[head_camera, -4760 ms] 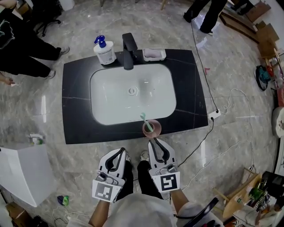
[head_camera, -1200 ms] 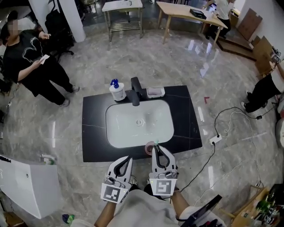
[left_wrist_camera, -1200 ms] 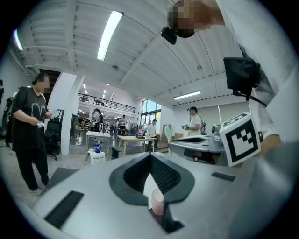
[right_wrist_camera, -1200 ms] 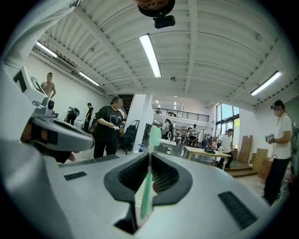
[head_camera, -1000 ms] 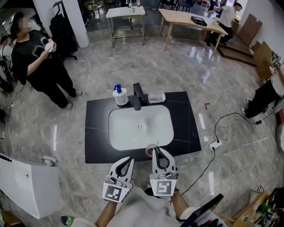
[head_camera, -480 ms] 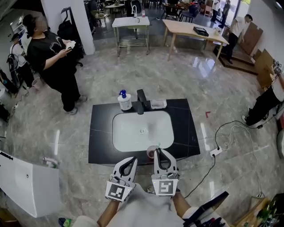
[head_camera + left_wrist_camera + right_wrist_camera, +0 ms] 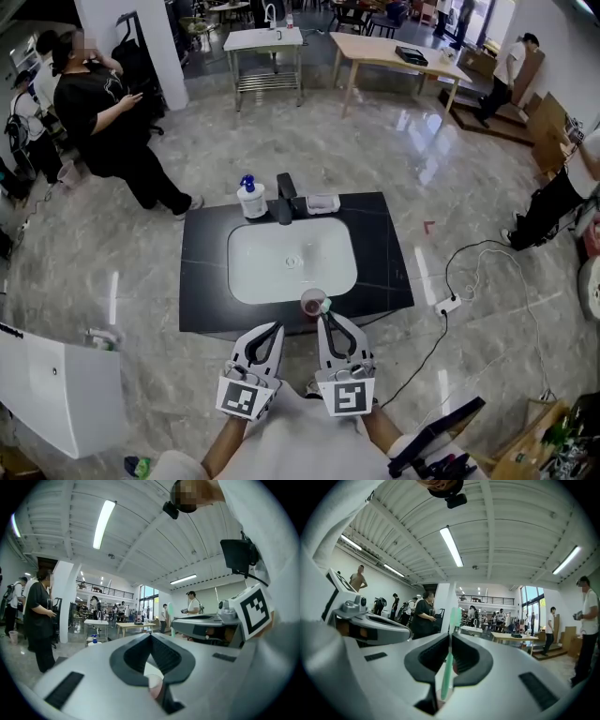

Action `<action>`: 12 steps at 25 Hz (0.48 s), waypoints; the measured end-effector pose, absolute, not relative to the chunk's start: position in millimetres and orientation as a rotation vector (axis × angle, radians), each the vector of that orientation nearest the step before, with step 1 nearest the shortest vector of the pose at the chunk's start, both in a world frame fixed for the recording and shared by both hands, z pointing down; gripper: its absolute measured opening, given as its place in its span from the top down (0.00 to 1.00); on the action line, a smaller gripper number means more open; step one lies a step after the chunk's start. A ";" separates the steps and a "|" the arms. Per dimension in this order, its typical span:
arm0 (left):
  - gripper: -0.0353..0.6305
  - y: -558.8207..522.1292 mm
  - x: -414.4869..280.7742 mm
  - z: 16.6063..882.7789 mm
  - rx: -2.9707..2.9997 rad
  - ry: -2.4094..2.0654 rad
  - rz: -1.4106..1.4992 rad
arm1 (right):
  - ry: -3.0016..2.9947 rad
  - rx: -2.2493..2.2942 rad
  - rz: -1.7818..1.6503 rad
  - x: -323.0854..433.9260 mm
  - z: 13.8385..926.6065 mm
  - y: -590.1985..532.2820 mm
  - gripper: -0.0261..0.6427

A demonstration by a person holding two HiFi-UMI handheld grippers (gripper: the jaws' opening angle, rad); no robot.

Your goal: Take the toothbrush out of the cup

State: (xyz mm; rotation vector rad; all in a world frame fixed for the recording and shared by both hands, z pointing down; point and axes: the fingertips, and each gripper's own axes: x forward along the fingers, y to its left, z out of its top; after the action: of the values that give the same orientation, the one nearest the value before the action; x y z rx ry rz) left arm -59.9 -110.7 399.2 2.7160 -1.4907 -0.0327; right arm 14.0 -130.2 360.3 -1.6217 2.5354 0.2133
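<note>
The pink cup stands on the front edge of the black counter, just ahead of my right gripper. A green toothbrush stands upright between the right jaws, which are shut on its handle; its brush head rises above the jaw tips. In the head view only a green speck of the toothbrush shows at the cup's rim. Whether its lower end is inside the cup is hidden. My left gripper hovers beside the right one, off the counter's front edge, jaw tips together and holding nothing.
A white basin fills the counter's middle. Behind it stand a pump bottle, a black tap and a soap dish. A person in black stands far left. A cable with a power strip lies on the floor at right.
The head view has pulled back, so sink and cup look smaller. Both grippers have lifted a little; the right one stays at the cup with the toothbrush clamped.
</note>
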 end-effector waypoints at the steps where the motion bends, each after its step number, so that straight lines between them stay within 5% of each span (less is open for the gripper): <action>1: 0.95 -108.8 -59.3 399.7 2.721 -1.484 -0.029 | 2.542 -1.622 0.197 14.4 361.8 -124.8 0.92; 12: 0.95 -89.0 -48.7 397.5 2.752 -1.427 -0.041 | 2.583 -1.589 0.092 16.1 367.8 -77.8 0.92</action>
State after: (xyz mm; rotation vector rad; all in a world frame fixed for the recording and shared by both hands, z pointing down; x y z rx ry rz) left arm -48.7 -89.0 397.5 2.7524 -1.4266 -0.0412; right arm 16.1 -77.8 367.8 -1.5891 2.5832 0.0923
